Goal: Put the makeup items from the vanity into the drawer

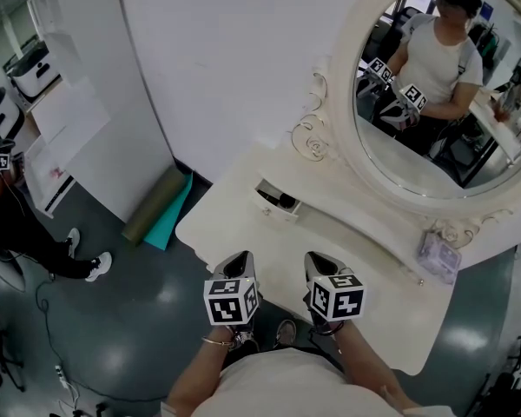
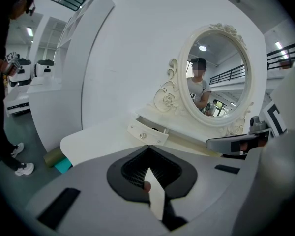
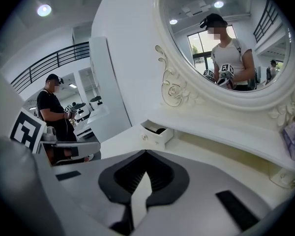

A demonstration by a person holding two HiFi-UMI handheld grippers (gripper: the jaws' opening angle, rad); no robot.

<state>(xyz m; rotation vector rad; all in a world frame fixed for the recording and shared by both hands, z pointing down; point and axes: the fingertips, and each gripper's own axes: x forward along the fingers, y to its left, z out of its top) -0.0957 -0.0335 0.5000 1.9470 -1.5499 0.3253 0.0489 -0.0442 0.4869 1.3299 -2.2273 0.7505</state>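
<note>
Small white knobbed drawer (image 1: pixel 274 207) stood pulled open on cream vanity top (image 1: pixel 230 228), dark item (image 1: pixel 286 201) inside. Translucent lilac box (image 1: pixel 438 257) sat far right. Left gripper (image 1: pixel 241 259) and right gripper (image 1: pixel 318 261) hovered over front edge, jaws pressed together, empty.

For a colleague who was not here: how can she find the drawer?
Start at the oval mirror on the white vanity. Below the scroll at its lower left sits a small drawer with one knob. It stands open with something dark inside; the clear box lies at the far end.
</note>
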